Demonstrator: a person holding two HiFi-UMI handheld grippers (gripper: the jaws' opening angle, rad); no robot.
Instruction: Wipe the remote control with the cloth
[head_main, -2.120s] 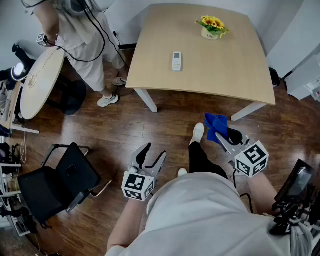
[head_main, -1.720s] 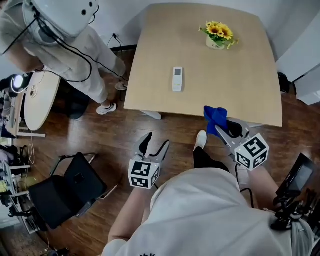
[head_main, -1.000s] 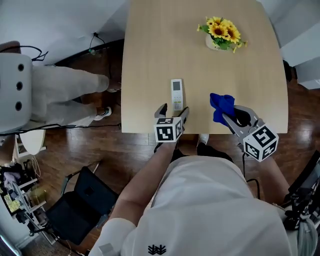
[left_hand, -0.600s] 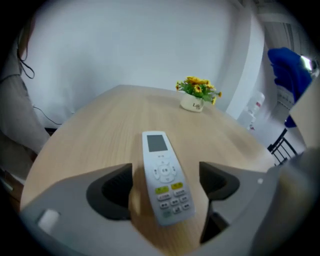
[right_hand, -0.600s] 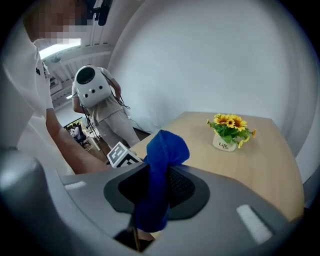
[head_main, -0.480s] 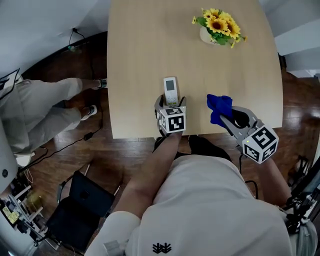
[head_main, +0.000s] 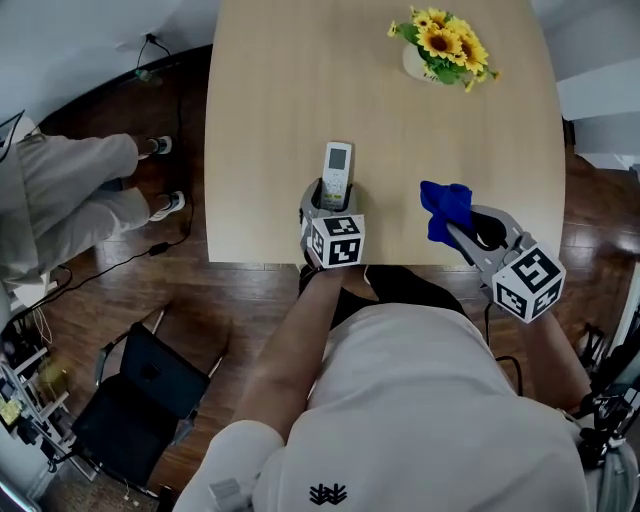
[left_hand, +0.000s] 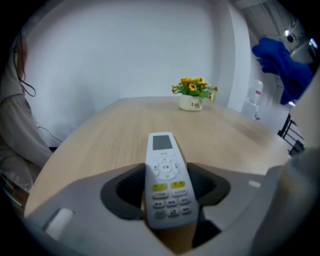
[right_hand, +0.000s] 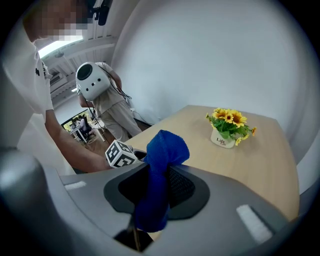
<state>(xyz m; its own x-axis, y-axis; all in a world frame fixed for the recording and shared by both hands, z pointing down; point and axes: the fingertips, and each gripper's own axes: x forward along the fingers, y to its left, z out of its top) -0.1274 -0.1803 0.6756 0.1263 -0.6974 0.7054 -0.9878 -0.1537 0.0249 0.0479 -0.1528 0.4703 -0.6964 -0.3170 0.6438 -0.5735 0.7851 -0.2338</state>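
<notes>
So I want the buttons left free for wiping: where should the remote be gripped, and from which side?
Grip the remote at its near end, across its narrow width, coming from the near edge of the table. It is long, slim and points away, so the face stays open. The left hand-held gripper has just been closing there, remote between its jaws.

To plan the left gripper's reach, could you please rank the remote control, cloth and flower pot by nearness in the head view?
1. Remote control: between the left gripper's jaws, which have just been closing on it.
2. Cloth: rightward, in the right gripper.
3. Flower pot: far right.
</notes>
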